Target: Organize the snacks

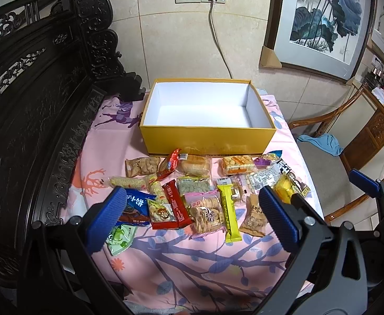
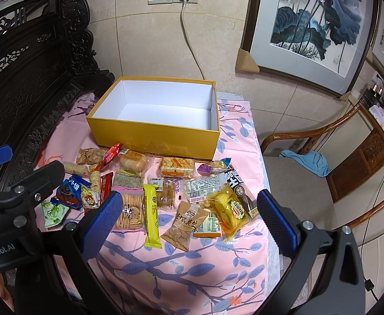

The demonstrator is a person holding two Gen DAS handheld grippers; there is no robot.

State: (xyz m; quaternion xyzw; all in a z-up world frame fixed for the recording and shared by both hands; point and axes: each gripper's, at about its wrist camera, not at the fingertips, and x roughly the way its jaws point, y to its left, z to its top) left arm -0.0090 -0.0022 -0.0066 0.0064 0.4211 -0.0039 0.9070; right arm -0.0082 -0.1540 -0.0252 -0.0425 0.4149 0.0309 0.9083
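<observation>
An open yellow box (image 1: 207, 139) with a bare white inside stands at the back of the table; it also shows in the right wrist view (image 2: 155, 137). Several snack packets lie in front of it, among them a yellow bar (image 1: 228, 210) (image 2: 151, 215), a red packet (image 1: 175, 204), a round-cracker pack (image 1: 206, 214) (image 2: 130, 214) and a brown peanut bag (image 2: 185, 224). My left gripper (image 1: 192, 216) is open and empty above the near packets. My right gripper (image 2: 189, 216) is open and empty above the packets on the right.
The table wears a pink cloth with purple branches (image 1: 192, 262). A dark carved wooden bench back (image 1: 34, 105) rises on the left. A wooden chair (image 2: 323, 183) with a blue cloth (image 2: 307, 162) stands right. A cable (image 1: 218, 44) hangs from the wall socket behind the box.
</observation>
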